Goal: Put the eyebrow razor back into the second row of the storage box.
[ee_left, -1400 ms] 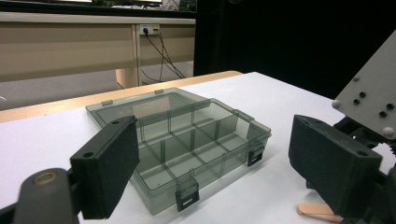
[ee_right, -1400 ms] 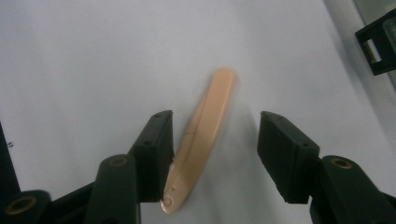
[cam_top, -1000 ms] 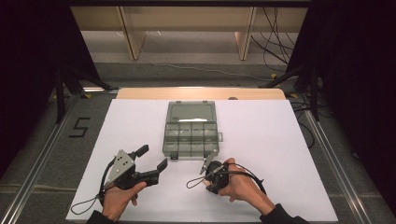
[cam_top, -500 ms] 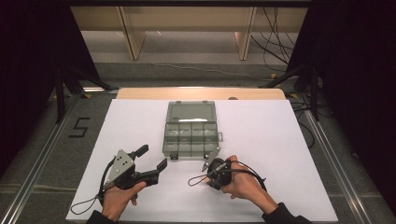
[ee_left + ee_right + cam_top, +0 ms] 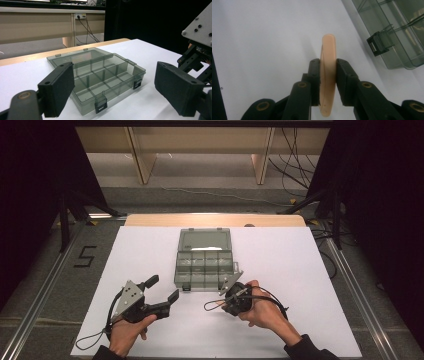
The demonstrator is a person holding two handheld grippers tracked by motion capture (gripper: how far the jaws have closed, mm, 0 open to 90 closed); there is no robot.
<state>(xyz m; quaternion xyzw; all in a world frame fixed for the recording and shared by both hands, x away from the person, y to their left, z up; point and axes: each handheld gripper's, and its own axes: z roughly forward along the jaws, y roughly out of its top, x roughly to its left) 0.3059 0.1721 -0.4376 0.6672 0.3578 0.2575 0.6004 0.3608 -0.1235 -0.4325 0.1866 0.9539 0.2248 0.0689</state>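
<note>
A smoky transparent organiser box (image 5: 205,260) lies open mid-table, its lid flat behind it and its compartments (image 5: 100,75) looking empty. My left gripper (image 5: 163,288) rests open on the white table, left of the box's front edge. Its jaws stand wide apart with nothing between them (image 5: 116,90). My right gripper (image 5: 232,301) sits at the box's front right corner, held in a hand. It is shut on a flat peach-coloured piece (image 5: 328,50) seen edge-on above the bare table. The box's dark latch (image 5: 379,43) lies close by.
The white table top (image 5: 300,270) has bare room on both sides of the box. A wooden strip (image 5: 215,220) borders its far edge, with floor, cables and wooden furniture legs beyond. The other gripper's grey plate (image 5: 200,27) rises at the right of the left gripper view.
The right hand and its gripper have shifted very slightly to the right. The left gripper and the box have stayed put.
</note>
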